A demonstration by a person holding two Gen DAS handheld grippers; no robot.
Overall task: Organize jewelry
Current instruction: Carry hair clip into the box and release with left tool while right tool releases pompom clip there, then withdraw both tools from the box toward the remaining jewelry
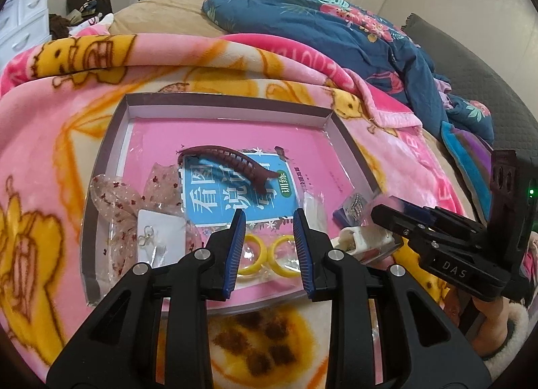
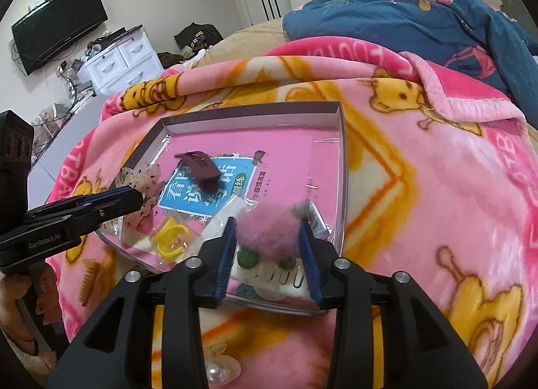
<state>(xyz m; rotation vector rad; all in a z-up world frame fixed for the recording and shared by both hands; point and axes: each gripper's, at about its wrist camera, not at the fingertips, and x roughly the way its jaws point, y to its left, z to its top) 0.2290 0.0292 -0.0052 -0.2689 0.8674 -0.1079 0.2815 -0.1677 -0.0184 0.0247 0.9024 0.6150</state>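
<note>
A shallow box lies on the pink blanket, lined with a pink book. In it lie a maroon hair claw, a sheer dotted bow, an earring card, yellow rings in a clear bag and a small sparkly piece. My left gripper is open and empty over the yellow rings. My right gripper is open around a pink fluffy pompom clip with green beads on a white card at the box's near corner.
A tan comb and a pearl clip lie on the blanket outside the box. A blue floral quilt is heaped behind. A white dresser and a TV stand at the far left.
</note>
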